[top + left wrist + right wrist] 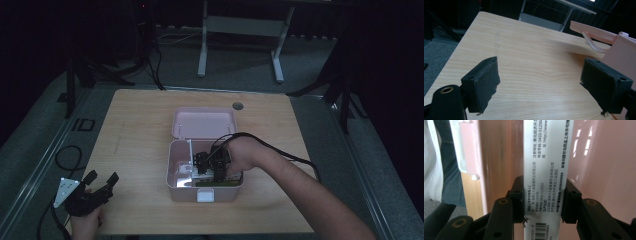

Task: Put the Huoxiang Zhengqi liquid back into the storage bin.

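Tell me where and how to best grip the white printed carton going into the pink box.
Grip the carton across its narrow faces near one end, as the right gripper does, coming from above the pink box: it is long and slim, and the walls probably block a sideways approach.

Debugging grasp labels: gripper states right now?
Left gripper: open, holding nothing.
Right gripper: shut on the white printed carton, inside the pink box.

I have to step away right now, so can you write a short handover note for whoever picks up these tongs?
Right tongs: shut on the white printed cardboard box, held inside the open pink plastic storage case.
Left tongs: open, empty, at the near left corner of the wooden table.
Case lid: open, lying flat behind the case.
Done: box gripped and down in the case, beside other packs.
Left: probably release the box, withdraw, close the lid.
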Available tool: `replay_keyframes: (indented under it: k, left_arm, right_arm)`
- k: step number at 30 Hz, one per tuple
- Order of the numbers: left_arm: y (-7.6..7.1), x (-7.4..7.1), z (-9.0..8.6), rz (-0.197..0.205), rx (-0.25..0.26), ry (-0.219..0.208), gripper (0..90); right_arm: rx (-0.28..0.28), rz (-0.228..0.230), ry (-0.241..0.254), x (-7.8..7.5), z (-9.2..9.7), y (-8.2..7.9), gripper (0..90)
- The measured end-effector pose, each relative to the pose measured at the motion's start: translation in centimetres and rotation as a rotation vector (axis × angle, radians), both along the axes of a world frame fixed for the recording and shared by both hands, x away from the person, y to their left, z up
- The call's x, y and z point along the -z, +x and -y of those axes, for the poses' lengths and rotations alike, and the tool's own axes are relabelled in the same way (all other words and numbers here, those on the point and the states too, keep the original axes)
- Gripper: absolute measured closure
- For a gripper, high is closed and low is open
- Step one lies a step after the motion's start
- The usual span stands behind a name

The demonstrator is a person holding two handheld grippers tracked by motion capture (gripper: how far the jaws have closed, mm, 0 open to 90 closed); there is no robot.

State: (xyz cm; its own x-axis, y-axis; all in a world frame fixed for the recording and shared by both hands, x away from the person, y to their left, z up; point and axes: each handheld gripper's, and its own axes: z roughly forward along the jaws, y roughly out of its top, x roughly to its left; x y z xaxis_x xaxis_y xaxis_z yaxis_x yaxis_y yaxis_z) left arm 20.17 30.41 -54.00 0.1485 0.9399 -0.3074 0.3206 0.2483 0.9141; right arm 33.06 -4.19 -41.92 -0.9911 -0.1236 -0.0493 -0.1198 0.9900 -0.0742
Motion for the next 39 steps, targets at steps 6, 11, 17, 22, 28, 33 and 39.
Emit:
replay_keyframes:
  k: [6, 11, 17, 22, 28, 33, 39]
  left_arm:
    - [0.0, 0.0, 0.0, -0.002, 0.002, 0.003, 15.5]
    - [0.0, 0.0, 0.0, -0.003, 0.003, 0.004, 15.5]
    - [0.1, 0.1, 0.0, -0.003, 0.005, 0.003, 15.4]
    - [0.1, 0.1, 0.0, -0.002, 0.007, 0.004, 15.3]
    - [0.1, 0.1, 0.0, -0.002, 0.006, 0.001, 15.3]
    - [0.0, 0.0, 0.0, 0.0, 0.006, 0.001, 15.3]
    - [0.1, 0.1, 0.0, 0.0, 0.006, 0.0, 15.3]
  right_arm:
    - [0.033, -0.024, 0.034, 1.2, 1.0, 0.6, 61.8]
    - [0.027, -0.021, 0.032, 2.0, 0.9, 0.5, 61.8]
    - [0.037, -0.046, 0.041, 3.2, 1.1, 0.8, 61.8]
    - [0.036, -0.059, 0.045, 3.4, 0.9, 1.1, 61.6]
    - [0.035, -0.056, 0.044, 3.5, 0.8, 1.1, 60.8]
    - [0.044, -0.057, 0.035, 3.1, 0.8, 1.1, 51.5]
    - [0.065, -0.034, 0.11, 1.0, 1.6, 1.4, 35.3]
